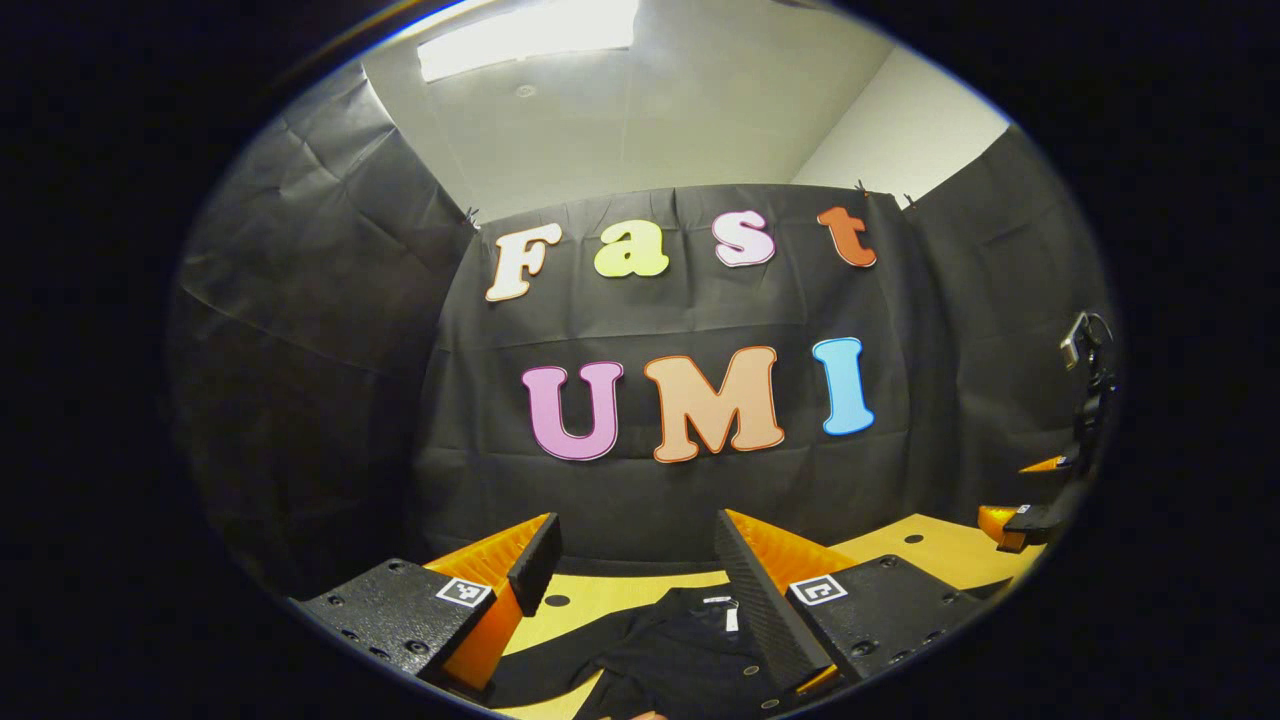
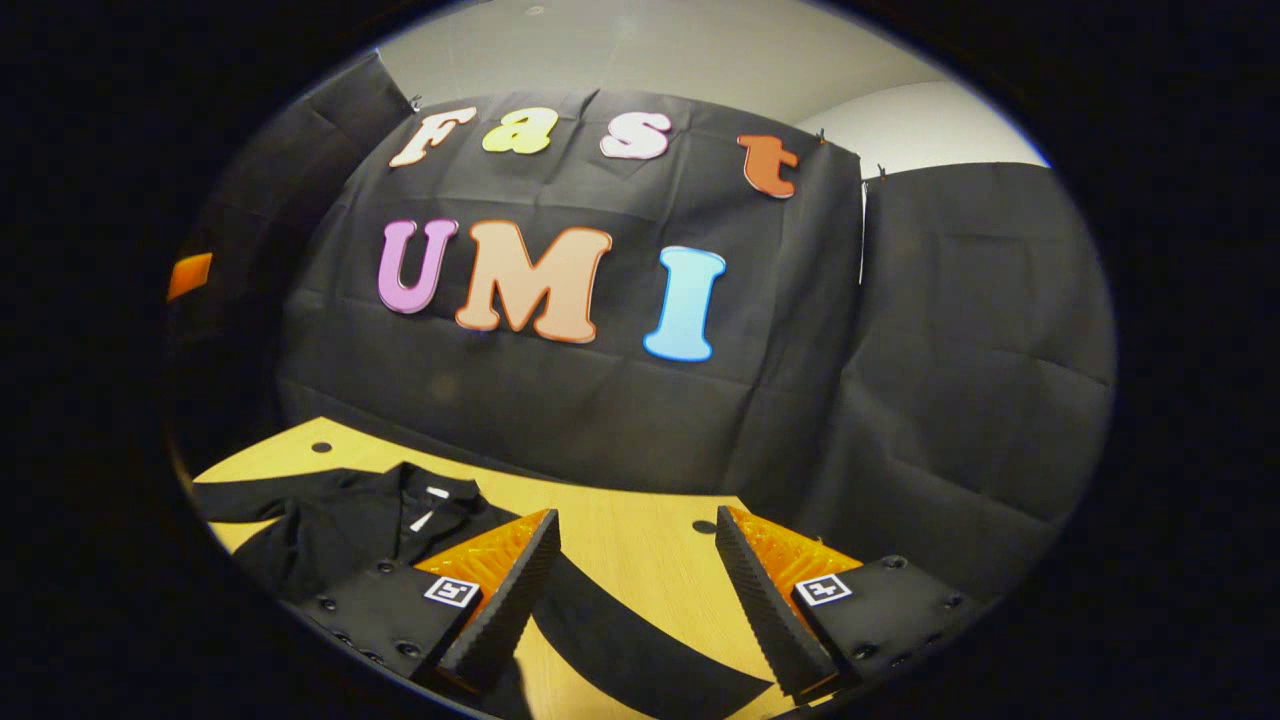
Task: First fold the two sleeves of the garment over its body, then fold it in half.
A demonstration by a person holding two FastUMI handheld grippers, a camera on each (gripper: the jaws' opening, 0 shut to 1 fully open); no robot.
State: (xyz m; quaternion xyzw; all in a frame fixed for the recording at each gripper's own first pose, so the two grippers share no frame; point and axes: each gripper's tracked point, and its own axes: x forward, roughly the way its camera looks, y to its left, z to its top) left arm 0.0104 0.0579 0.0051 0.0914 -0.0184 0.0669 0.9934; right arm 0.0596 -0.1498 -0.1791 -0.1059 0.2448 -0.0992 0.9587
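Both claws, left [image 1: 640, 585] and right [image 2: 640, 585], hover spread apart above the black shirt [image 2: 340, 520] lying flat on the tabletop [image 2: 620, 540], its sleeve [image 2: 620, 630] stretched out for folding.

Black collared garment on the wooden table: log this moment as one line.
black collared garment: flat on light wooden table, sleeve unfolded | left gripper: jaws open, above collar | right gripper: jaws open, above sleeve | folds: none
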